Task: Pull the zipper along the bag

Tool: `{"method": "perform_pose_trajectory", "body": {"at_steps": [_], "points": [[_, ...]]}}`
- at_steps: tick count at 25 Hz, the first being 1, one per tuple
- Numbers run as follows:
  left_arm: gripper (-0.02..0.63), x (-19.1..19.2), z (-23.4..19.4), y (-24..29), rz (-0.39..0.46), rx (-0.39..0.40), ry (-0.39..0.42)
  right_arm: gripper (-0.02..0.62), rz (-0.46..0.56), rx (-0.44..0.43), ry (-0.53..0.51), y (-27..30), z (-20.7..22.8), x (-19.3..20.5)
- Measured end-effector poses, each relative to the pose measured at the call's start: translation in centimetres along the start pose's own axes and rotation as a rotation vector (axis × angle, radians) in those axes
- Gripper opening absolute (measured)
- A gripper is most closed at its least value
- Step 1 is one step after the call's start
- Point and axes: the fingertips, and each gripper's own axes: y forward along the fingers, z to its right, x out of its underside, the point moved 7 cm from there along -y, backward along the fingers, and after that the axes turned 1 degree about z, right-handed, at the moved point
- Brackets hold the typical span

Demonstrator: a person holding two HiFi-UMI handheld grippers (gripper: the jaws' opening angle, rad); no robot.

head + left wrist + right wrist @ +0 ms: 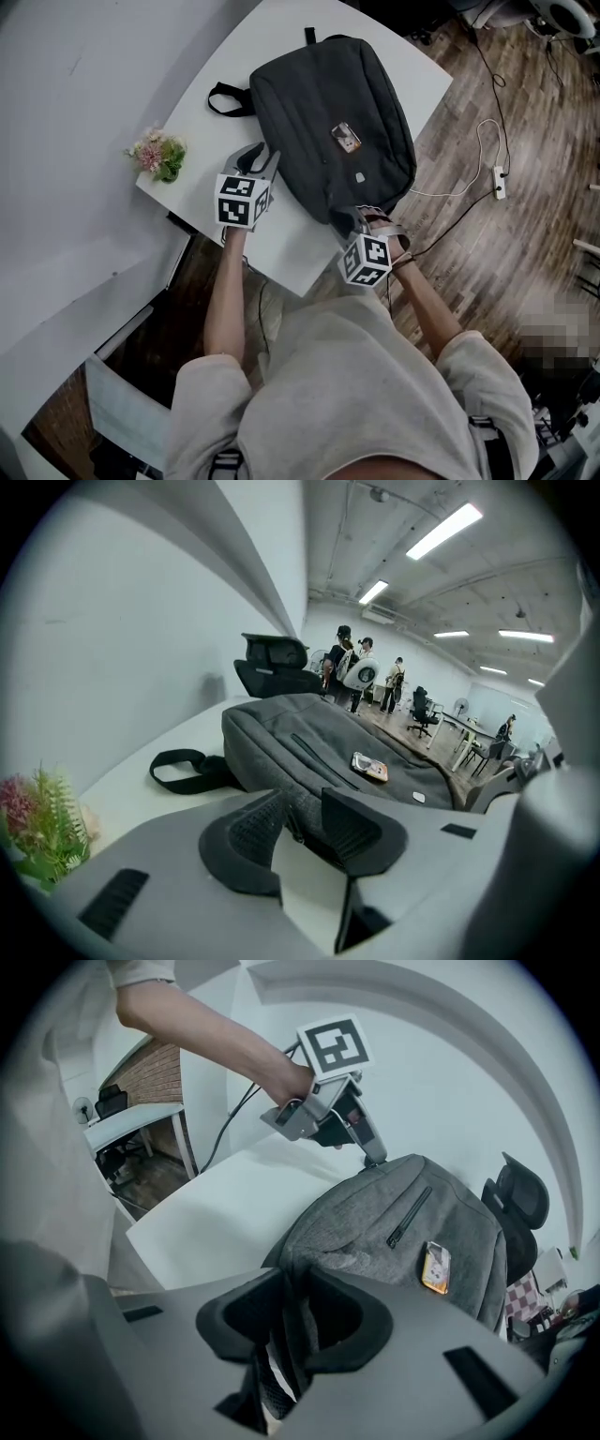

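Right gripper [295, 1283] pinches the bag's [328, 112] near corner. Left gripper [300, 803] gapes astride its left edge, gripping nothing. Zipping judged not begun.

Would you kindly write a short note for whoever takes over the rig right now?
The left gripper is open, its fingers on either side of the bag at its near-left edge, not pressing on it.
The right gripper is shut on a fold of the bag at its near corner.
The bag lies flat on the white table.
Done: the bag is pinned by the right gripper. How far the zipper has run cannot be told.
Left: probably grip the zipper pull with the left gripper and draw it along the bag.
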Motion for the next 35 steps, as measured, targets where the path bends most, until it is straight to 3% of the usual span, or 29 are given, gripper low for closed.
{"method": "perform_pose_trajectory", "body": {"at_steps": [6, 16, 24, 30, 35], "points": [[0.143, 0.3, -1.1, 1.5, -0.054, -0.013, -0.059, 0.104, 0.004, -0.005, 0.002, 0.1, 0.0, -0.1], [0.060, 1.1, -1.1, 1.5, -0.020, 0.048, -0.159, 0.106, 0.012, -0.012, 0.004, 0.0, 0.0, 0.0], [0.032, 1.7, -1.4, 0.1, -0.004, 0.034, -0.138, 0.107, 0.013, -0.011, -0.001, 0.0, 0.0, 0.0], [0.031, 2.6, -0.8, -0.9, -0.012, 0.021, -0.057, 0.107, 0.014, -0.007, -0.001, 0.0, 0.0, 0.0], [0.031, 3.8, -0.6, -1.2, -0.015, -0.002, -0.039, 0.107, 0.013, -0.006, -0.002, 0.1, 0.0, 0.0]]}}
